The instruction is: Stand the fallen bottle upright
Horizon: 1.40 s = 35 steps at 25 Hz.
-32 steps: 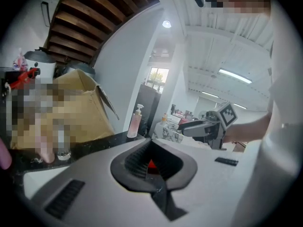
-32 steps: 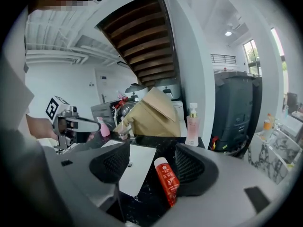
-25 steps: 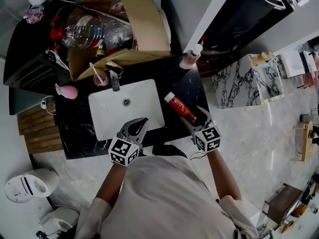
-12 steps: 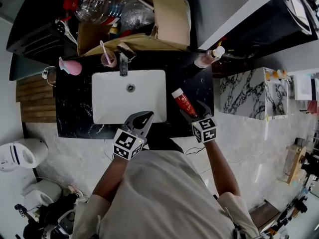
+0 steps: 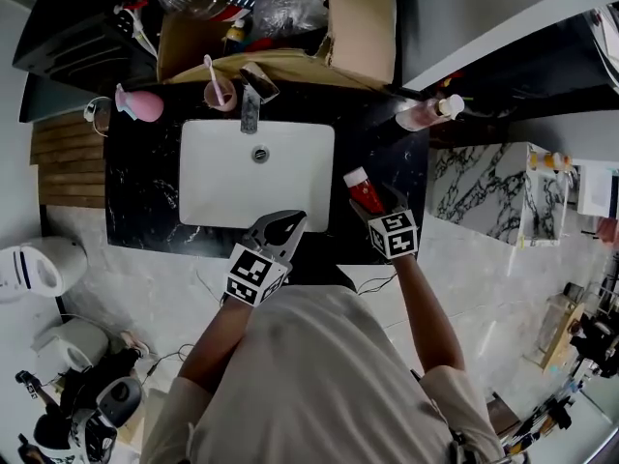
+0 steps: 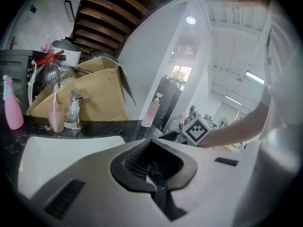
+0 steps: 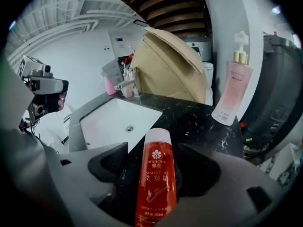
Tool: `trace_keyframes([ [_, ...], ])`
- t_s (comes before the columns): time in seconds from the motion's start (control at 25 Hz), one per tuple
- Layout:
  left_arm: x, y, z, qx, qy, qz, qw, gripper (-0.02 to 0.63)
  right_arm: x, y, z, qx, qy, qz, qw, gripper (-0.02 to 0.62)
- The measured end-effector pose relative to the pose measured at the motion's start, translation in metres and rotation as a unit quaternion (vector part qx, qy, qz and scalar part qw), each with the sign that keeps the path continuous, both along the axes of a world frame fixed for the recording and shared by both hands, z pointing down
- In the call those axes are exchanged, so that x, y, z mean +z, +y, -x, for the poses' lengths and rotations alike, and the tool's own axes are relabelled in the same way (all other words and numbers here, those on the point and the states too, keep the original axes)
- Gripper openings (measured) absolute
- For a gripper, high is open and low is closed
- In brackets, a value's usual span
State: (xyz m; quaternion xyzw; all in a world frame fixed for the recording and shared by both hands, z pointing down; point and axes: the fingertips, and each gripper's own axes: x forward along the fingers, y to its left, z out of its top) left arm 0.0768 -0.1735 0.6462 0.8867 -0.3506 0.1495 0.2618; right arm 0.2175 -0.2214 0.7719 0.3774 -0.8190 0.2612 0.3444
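A red shampoo bottle (image 5: 361,188) with a pale cap lies on its side on the black counter (image 5: 145,196), just right of the white sink (image 5: 222,177). My right gripper (image 5: 377,201) is open and straddles the bottle's lower half. In the right gripper view the bottle (image 7: 155,174) lies between the jaws with a gap on each side, cap pointing away. My left gripper (image 5: 285,225) hangs at the sink's front edge. Its jaws meet with nothing between them in the left gripper view (image 6: 151,143).
A pink pump bottle (image 5: 426,114) stands at the counter's back right, also in the right gripper view (image 7: 230,91). The faucet (image 5: 250,100), a pink cup with a toothbrush (image 5: 220,93) and a pink bottle (image 5: 140,104) line the back. An open cardboard box (image 5: 358,27) sits behind.
My right gripper has slid forward over the red bottle, so less of it shows ahead of the jaws. The head view has shifted; the left gripper stays by the sink's front.
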Motion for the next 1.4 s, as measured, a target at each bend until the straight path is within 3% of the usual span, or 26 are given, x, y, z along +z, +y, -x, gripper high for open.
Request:
trace_keyframes([
  [0.4,0.02,-0.009,0.011,-0.022,0.003,0.007,0.9997,0.008,0.044,-0.009,0.011,-0.037,0.052,0.042,0.997,0.321],
  [0.76,0.035,-0.006,0.048,-0.056,0.001,0.016,0.9983,0.008,0.074,-0.015,0.02,-0.082,0.124,0.061,0.987,0.324],
  [1.04,0.035,0.002,0.074,-0.066,-0.007,0.013,0.9977,0.008,0.067,-0.018,0.021,-0.061,0.108,0.065,0.99,0.316],
  [1.4,0.018,0.017,0.092,-0.045,-0.024,-0.004,0.9987,0.008,0.036,-0.007,0.021,-0.052,0.107,0.02,0.993,0.31],
])
